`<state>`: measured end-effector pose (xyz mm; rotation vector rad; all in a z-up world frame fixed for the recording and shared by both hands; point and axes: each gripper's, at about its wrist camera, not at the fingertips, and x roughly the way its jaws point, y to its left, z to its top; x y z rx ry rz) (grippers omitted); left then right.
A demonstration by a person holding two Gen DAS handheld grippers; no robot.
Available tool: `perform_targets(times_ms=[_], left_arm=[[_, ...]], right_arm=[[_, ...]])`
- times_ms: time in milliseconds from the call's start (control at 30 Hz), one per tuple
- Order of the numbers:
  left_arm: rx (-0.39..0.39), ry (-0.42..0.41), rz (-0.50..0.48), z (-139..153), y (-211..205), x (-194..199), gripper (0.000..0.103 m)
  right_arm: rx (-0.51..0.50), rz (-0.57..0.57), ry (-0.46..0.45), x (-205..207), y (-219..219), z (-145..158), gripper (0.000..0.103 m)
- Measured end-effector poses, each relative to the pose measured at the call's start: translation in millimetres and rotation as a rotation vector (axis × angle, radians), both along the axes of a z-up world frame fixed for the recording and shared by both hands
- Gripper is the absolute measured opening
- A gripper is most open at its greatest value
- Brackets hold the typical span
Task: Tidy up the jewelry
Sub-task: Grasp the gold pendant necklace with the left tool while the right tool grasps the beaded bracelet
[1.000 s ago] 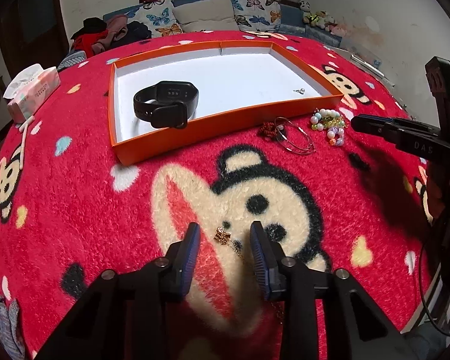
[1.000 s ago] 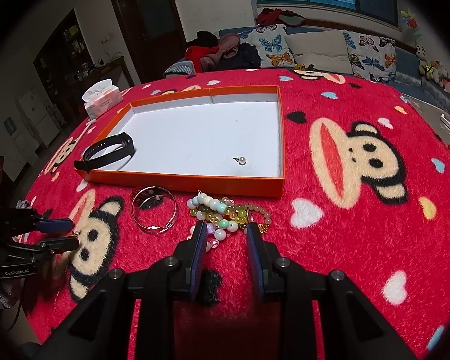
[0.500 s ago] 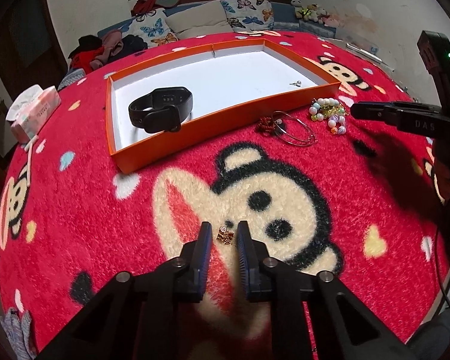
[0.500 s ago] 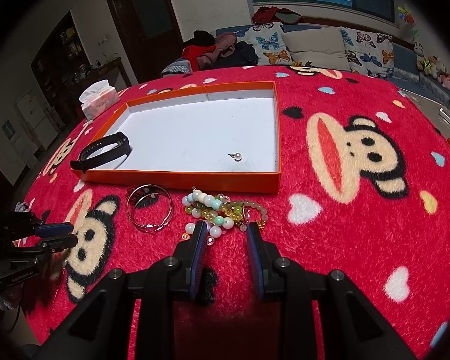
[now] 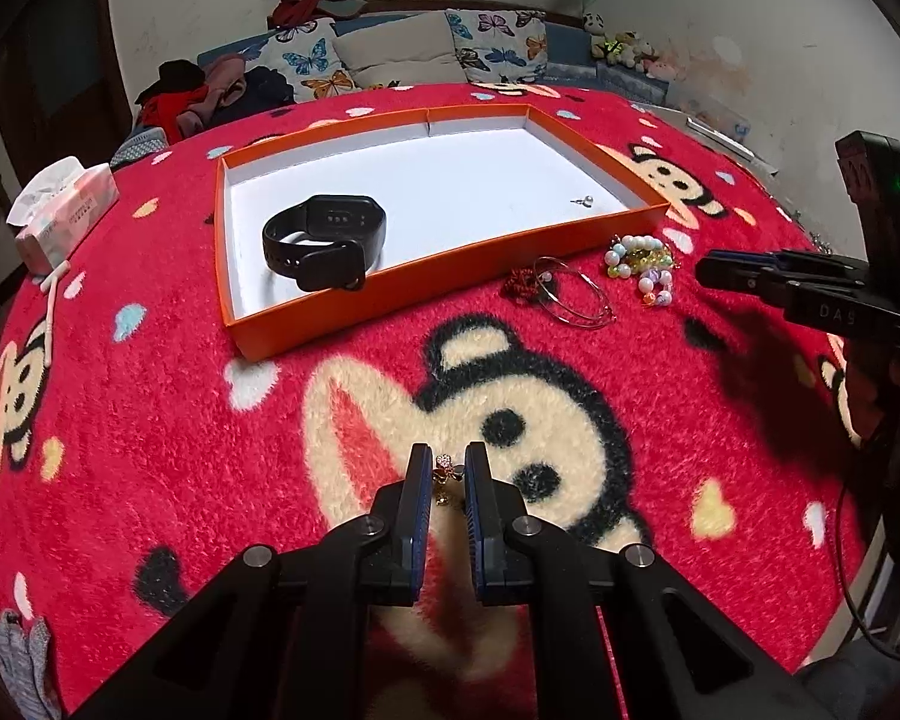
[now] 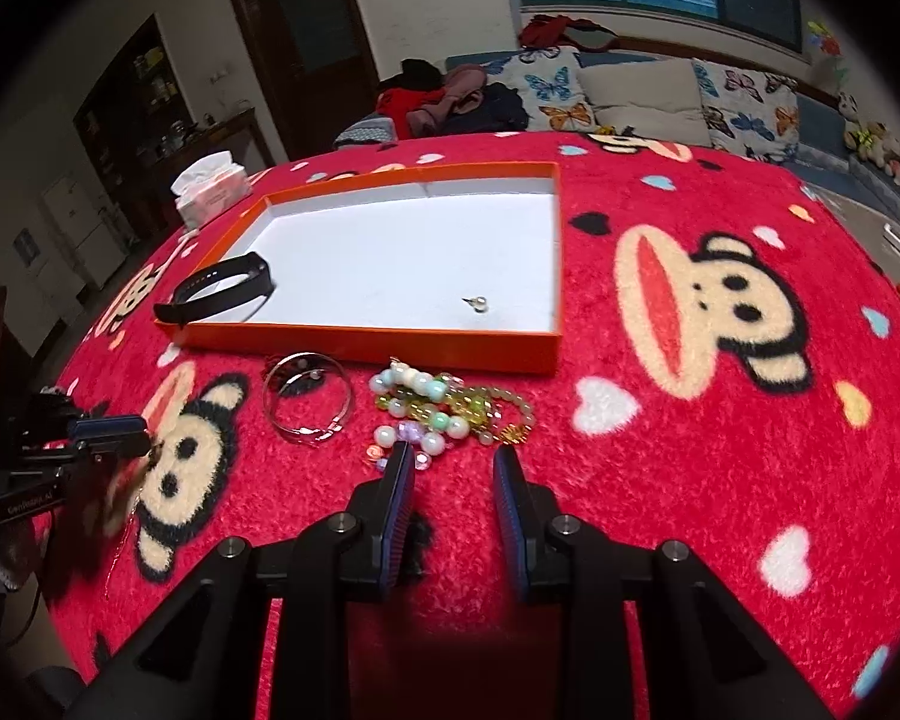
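My left gripper (image 5: 448,471) is shut on a small gold brooch (image 5: 445,471) and holds it above the red blanket. The orange tray (image 5: 450,276) holds a black smartwatch (image 5: 324,240) and a pearl earring (image 5: 585,201). In front of the tray lie silver bangles (image 5: 576,297), a red beaded piece (image 5: 519,285) and a beaded bracelet heap (image 5: 642,264). My right gripper (image 6: 453,468) is open and empty, just short of the beaded bracelets (image 6: 450,408), beside the bangles (image 6: 307,399). The tray (image 6: 378,342), watch (image 6: 222,291) and earring (image 6: 479,303) show beyond.
A red monkey-print blanket (image 5: 150,420) covers the bed. A tissue pack (image 5: 60,216) sits at the far left. Pillows (image 5: 402,54) and clothes (image 5: 210,90) lie along the back. The right gripper shows in the left wrist view (image 5: 810,288).
My left gripper has closed on the gold brooch and lifted it off the blanket. My right gripper has opened a little wider near the beads.
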<state>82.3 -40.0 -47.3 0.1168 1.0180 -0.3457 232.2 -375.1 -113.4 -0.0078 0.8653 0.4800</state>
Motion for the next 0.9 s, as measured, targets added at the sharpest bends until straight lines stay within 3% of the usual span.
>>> perform_targets(times_ms=[233,633,767,900], left_arm=[[-0.016,0.008,-0.002,0,1,0,0.011],[-0.025,0.02,-0.006,-4,0,4,0.011],[-0.024,0.018,-0.004,-4,1,5,0.011],[-0.025,0.015,0.001,-3,3,4,0.011]], right_arm=[[-0.012,0.032,-0.025,16,11,6,0.03],[-0.165,0.172,-0.047,27,36,-6,0.03],[-0.186,0.185,-0.063,22,37,-6,0.015],[-0.172,0.168,-0.072,18,34,-1,0.012]])
